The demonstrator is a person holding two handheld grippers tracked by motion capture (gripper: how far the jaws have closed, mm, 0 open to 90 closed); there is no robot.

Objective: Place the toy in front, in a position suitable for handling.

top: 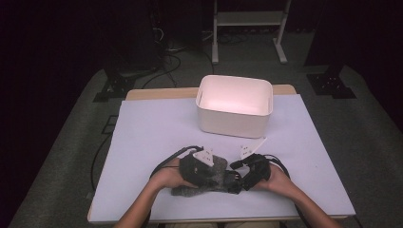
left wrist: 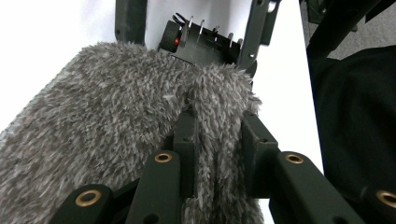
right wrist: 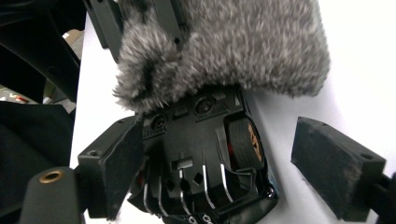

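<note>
A grey fuzzy fabric piece (top: 215, 176) lies at the table's near edge between both hands. My left gripper (left wrist: 219, 123) is shut on a fold of this fabric (left wrist: 107, 107), pinched between its two black jaws. Past the fold sits a black plastic part (left wrist: 205, 44) with metal prongs. In the right gripper view that black part (right wrist: 201, 154) has a small wheel with an orange mark, and the fabric (right wrist: 233, 46) covers its far end. My right gripper (right wrist: 219, 126) stands open with one jaw on each side of the part; the right pad is well clear of it.
A white plastic bin (top: 233, 124) stands at the back middle of the table, on a pale sheet (top: 152, 142) that covers the tabletop. Black cables trail from both grippers. Dark floor and a metal stand lie beyond the table.
</note>
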